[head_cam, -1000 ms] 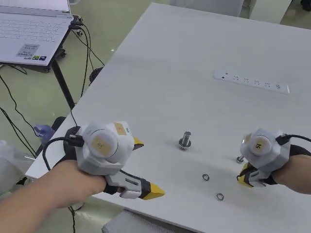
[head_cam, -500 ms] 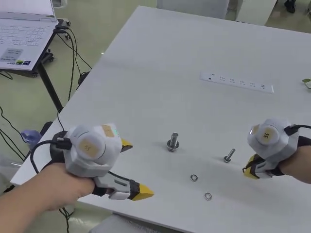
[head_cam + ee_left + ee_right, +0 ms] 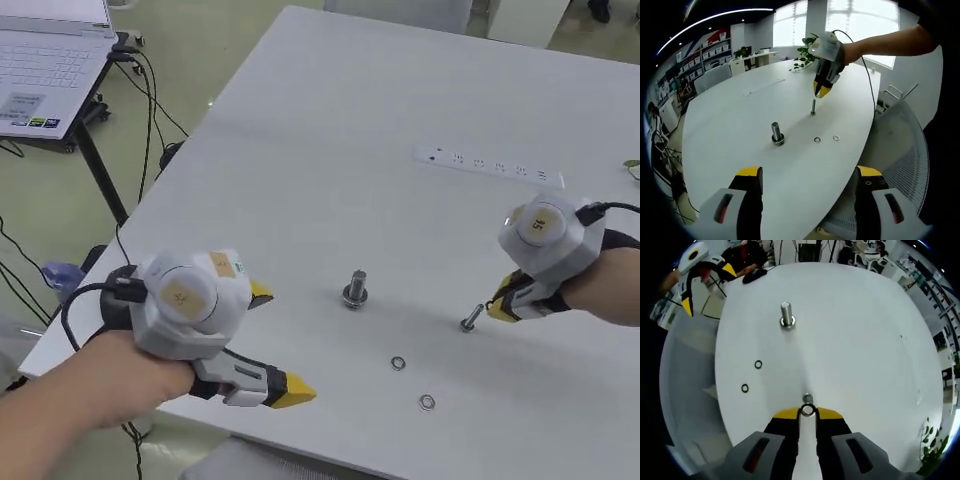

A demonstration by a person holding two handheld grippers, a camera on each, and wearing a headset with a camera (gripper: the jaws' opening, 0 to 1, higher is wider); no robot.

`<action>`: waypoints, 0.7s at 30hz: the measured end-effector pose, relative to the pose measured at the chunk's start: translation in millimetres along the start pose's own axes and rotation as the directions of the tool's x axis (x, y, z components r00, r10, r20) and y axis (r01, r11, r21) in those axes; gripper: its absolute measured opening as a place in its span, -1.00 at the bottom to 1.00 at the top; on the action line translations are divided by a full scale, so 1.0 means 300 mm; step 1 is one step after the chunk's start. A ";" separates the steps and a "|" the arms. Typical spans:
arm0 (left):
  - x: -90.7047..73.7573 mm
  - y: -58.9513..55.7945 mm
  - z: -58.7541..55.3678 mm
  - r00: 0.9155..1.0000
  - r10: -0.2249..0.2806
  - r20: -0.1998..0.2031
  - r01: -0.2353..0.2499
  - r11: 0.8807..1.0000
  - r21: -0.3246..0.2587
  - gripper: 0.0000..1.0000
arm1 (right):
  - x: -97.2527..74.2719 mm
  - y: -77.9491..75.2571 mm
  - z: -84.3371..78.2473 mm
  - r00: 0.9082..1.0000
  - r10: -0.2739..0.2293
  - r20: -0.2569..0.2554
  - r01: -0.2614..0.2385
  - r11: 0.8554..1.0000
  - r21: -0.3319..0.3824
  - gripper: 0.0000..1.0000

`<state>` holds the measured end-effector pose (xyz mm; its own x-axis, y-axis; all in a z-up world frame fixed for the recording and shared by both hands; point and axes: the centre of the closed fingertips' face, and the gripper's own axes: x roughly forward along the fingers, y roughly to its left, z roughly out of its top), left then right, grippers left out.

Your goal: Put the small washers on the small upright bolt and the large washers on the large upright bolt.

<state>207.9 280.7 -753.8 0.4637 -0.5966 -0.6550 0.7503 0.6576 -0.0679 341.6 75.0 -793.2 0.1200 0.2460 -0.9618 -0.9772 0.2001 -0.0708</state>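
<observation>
On the white table (image 3: 330,150) the large upright bolt (image 3: 355,290) stands mid-table, with the small upright bolt (image 3: 470,320) to its right. Two loose washers (image 3: 398,363) (image 3: 427,402) lie nearer the front edge. My right gripper (image 3: 497,305) hovers just right of the small bolt's top. In the right gripper view it (image 3: 808,412) is shut on a small washer (image 3: 808,411) directly over the small bolt (image 3: 807,399), the large bolt (image 3: 786,315) beyond. My left gripper (image 3: 275,342) is open at the front left, nothing between its jaws (image 3: 809,172).
A white power strip (image 3: 490,168) lies at the far right of the table. A laptop (image 3: 40,80) sits on a stand off the table's left, with cables hanging below it. A mesh chair (image 3: 900,150) stands close to the table's near edge.
My right gripper has moved away from the table's front edge, and its tips now sit by the small bolt's top. The left gripper has stayed open in place.
</observation>
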 end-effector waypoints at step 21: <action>0.012 0.011 -0.001 1.000 -0.002 0.001 0.002 1.000 -0.009 0.55 | 0.072 -0.021 -0.010 0.999 0.026 -0.025 -0.026 1.000 -0.011 -0.76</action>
<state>211.9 280.9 -756.5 0.4628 -0.5980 -0.6544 0.7467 0.6608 -0.0757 349.9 76.1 -814.4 0.0901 0.2272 -0.9697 -0.9820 0.1827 -0.0484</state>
